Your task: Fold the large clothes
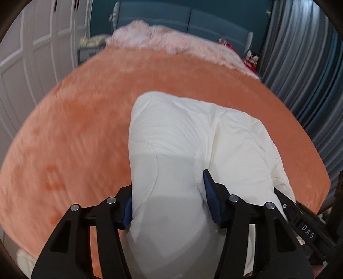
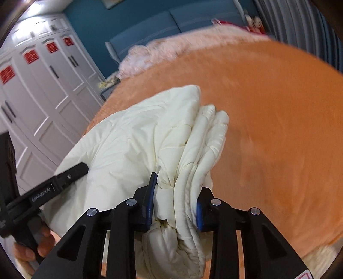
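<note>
Orange plush covers the whole bed (image 1: pixel 75 128), with a pale pink fluffy throw (image 1: pixel 171 40) bunched at the far end against the blue headboard (image 1: pixel 193 19), white wardrobe doors (image 2: pixel 42 96) on one side and grey curtains (image 1: pixel 300 64) on the other. Over the middle of that spread sits the task's thing, a cream quilted garment (image 1: pixel 182 139), already gathered into a thick bundle and apparently raised at the near end, though how much of it rests on the bed cannot be told.

Left gripper (image 1: pixel 167 199) has its jaws spread wide around a fat roll of padding, blue pads pressing in from both sides. Right gripper (image 2: pixel 174 206) pinches the stacked edges of the cream quilted garment (image 2: pixel 150 139), several puffy layers squeezed between its pads. From the right wrist view the left tool comes in from the side with the person's hand (image 2: pixel 27 246) just showing beneath it.

Both views are blurred with motion, so the bundle looks to be travelling. To do this step well, the two grips should probably move level and together, so the layers on the right do not fan apart. Padding this slippery could creep out of a wide bite, so the left side likely needs firm pressure until the bundle is set down. Laying the far end down first and lowering the near end after it should keep the fold square. Release is best saved until the weight is fully on the bed.
</note>
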Motion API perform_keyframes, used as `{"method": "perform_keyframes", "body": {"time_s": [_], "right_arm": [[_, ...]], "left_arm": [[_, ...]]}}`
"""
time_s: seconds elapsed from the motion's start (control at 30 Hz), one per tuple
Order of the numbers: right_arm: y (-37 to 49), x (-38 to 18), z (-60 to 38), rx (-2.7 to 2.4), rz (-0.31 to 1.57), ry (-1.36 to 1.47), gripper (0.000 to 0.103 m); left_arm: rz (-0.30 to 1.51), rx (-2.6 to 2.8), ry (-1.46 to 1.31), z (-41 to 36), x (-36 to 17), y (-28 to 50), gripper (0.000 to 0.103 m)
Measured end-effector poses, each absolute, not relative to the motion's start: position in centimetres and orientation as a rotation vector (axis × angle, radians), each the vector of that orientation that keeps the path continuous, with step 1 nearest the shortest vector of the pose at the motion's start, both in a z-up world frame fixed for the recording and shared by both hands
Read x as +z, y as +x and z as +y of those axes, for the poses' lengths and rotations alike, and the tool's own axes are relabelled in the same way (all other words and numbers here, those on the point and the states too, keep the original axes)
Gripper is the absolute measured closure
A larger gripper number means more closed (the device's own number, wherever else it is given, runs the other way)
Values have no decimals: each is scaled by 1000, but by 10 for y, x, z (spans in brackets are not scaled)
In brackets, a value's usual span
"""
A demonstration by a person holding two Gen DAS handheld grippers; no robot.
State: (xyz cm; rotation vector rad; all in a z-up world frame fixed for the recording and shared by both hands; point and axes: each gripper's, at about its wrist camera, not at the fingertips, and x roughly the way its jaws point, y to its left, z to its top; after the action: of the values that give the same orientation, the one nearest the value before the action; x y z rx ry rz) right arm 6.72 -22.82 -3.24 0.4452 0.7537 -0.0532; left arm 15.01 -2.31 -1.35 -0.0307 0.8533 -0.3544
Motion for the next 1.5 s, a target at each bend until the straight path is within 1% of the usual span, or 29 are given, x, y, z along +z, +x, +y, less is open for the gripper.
{"method": "perform_keyframes", "body": {"time_s": [0.13,0.23,0.37,0.5,0.63,0.73,0.8,0.87,0.97,1.13,1.23,1.27,1.37,1.5], "right_arm": [[99,-20,-228,-35,708,419,74],[136,-20,-223,-31,684,396,74],[171,-36,-216,-34,691,393,74],[198,-64,-209,-37,739,386,73],[207,-87,-203,-47,776,379,72],[203,-98,-203,-52,795,380,67],[200,-101,-206,-57,810,399,60],[195,-101,-209,-60,826,425,54],[185,-93,-211,-51,854,446,54],[170,-72,-204,-51,881,410,54],[165,-63,-200,-72,898,354,52],[163,-61,-200,-82,896,337,51],[161,-50,-198,-120,883,240,51],[160,-26,-196,-120,840,228,51]], "left_arm": [[767,-338,9,-21,4,176,49],[734,-321,30,-18,2,201,49],[727,-294,71,-12,-14,237,49],[776,-264,126,-6,-46,267,49],[791,-254,176,-5,-68,269,48],[786,-244,199,-6,-75,263,47],[793,-233,204,-8,-76,259,46],[805,-222,200,-7,-75,256,43],[824,-198,199,-3,-70,251,41],[800,-168,258,-5,-49,236,41],[778,-167,277,-7,-35,231,38],[772,-160,280,-7,-30,230,36],[774,-161,274,-6,-22,233,36],[815,-150,243,-5,-21,243,36]]}}
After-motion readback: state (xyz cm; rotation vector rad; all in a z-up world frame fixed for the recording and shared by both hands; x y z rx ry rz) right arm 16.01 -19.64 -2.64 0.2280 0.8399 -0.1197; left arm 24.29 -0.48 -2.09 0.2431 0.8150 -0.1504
